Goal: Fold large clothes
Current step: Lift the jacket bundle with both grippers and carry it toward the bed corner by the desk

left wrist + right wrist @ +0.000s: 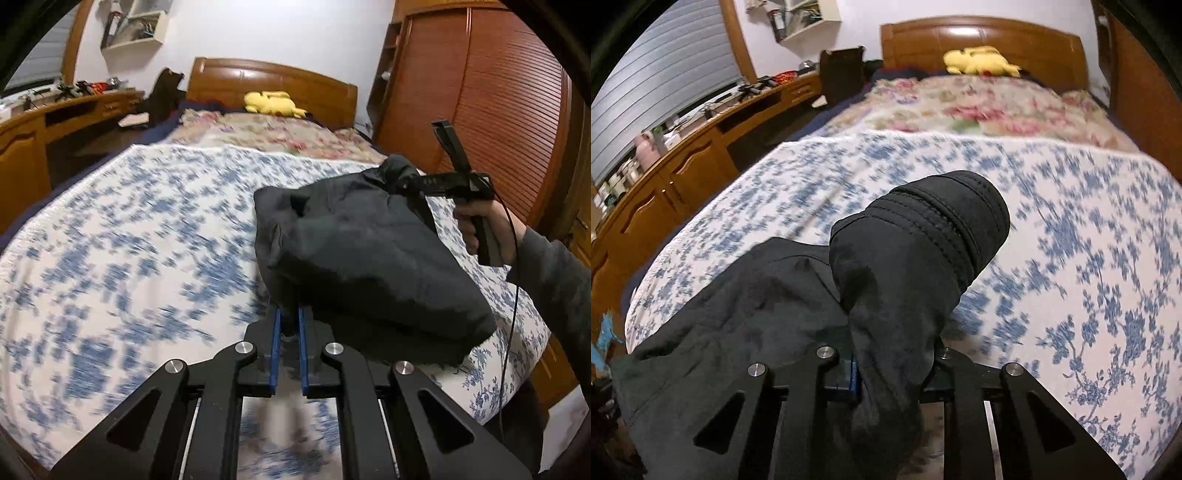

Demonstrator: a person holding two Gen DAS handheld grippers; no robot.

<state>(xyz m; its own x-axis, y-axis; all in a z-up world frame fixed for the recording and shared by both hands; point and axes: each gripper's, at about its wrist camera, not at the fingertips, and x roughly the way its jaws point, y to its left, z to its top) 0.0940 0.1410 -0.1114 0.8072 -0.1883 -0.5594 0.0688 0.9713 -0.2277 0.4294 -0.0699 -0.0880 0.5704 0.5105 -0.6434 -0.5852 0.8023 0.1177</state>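
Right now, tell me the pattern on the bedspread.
Blue floral print on white bedspread, clearest in the right wrist view.

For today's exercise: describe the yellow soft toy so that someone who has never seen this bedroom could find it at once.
Start at the bed with the blue-flowered cover and look to its far end, where the wooden headboard stands. The toy lies just in front of it, past the pink-flowered quilt. It is the only bright yellow thing there.

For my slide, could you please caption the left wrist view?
Both grippers, left and right, lift a dark garment above the blue-flowered bedspread.
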